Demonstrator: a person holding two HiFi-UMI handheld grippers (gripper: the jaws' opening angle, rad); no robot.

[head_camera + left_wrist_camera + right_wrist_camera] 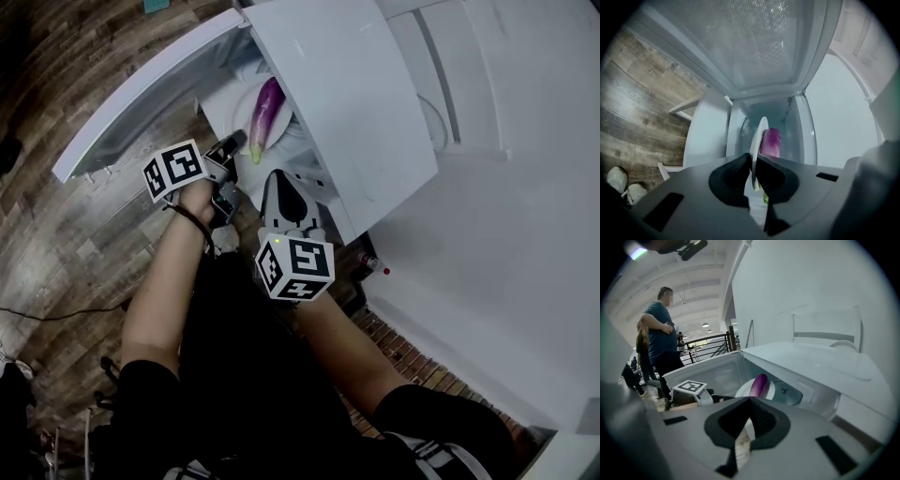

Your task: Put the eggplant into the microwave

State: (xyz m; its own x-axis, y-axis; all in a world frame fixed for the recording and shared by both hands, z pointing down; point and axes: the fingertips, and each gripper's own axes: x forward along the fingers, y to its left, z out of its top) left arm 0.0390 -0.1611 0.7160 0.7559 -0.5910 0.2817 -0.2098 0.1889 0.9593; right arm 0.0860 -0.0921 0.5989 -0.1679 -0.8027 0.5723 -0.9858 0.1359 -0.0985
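L claw (pixel 756 165) clenched on plate (pixel 759 131) rim w/ eggplant (pixel 770 142) on it, in open microwave (pixel 347 94) mouth. R claw (pixel 749 404) closed, empty, nearby.

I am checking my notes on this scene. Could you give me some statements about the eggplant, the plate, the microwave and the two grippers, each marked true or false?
1. The eggplant lies on a white plate. True.
2. The left gripper is clamped on the plate's rim. True.
3. The microwave door is closed. False: it stands open.
4. The right gripper holds the eggplant. False: its jaws are together with nothing between them.
5. The floor is made of wood planks. True.
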